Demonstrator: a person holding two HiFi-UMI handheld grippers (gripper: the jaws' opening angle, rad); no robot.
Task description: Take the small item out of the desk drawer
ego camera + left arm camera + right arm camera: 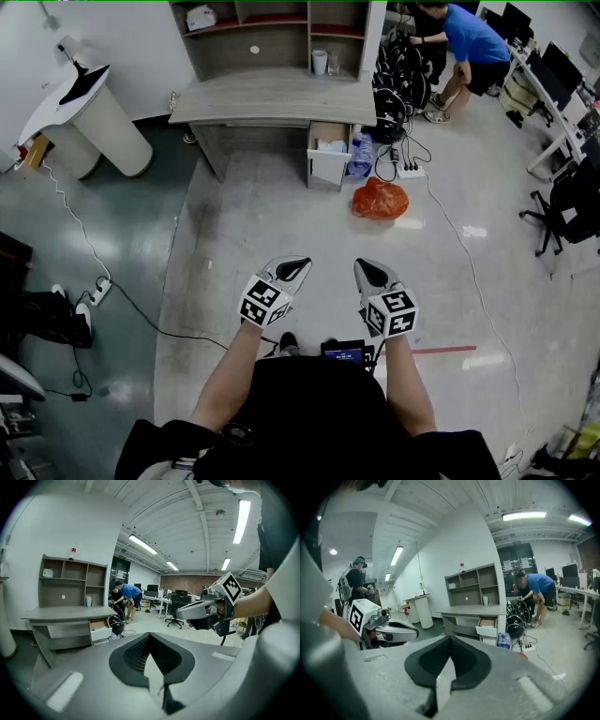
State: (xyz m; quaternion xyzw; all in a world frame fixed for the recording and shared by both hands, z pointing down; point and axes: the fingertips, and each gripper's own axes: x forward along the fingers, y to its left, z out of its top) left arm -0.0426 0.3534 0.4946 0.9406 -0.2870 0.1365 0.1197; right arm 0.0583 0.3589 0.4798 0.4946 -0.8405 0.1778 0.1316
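Note:
The grey desk (272, 97) stands far ahead of me, its drawer (328, 142) pulled open at the right end. Pale things lie inside the drawer; I cannot make out the small item from here. The open drawer also shows in the left gripper view (99, 627) and the right gripper view (487, 624). My left gripper (298, 266) and right gripper (367, 271) hover side by side over the floor, well short of the desk. Both are shut with nothing between the fingers. Each one appears in the other's camera: the right gripper (187, 613), the left gripper (415, 633).
An orange bag (380, 200), a pack of bottles (359, 157) and a power strip with cables (409, 172) lie on the floor by the drawer. A person in a blue shirt (466, 39) bends at the back right. A white stand (94, 117) is at the left.

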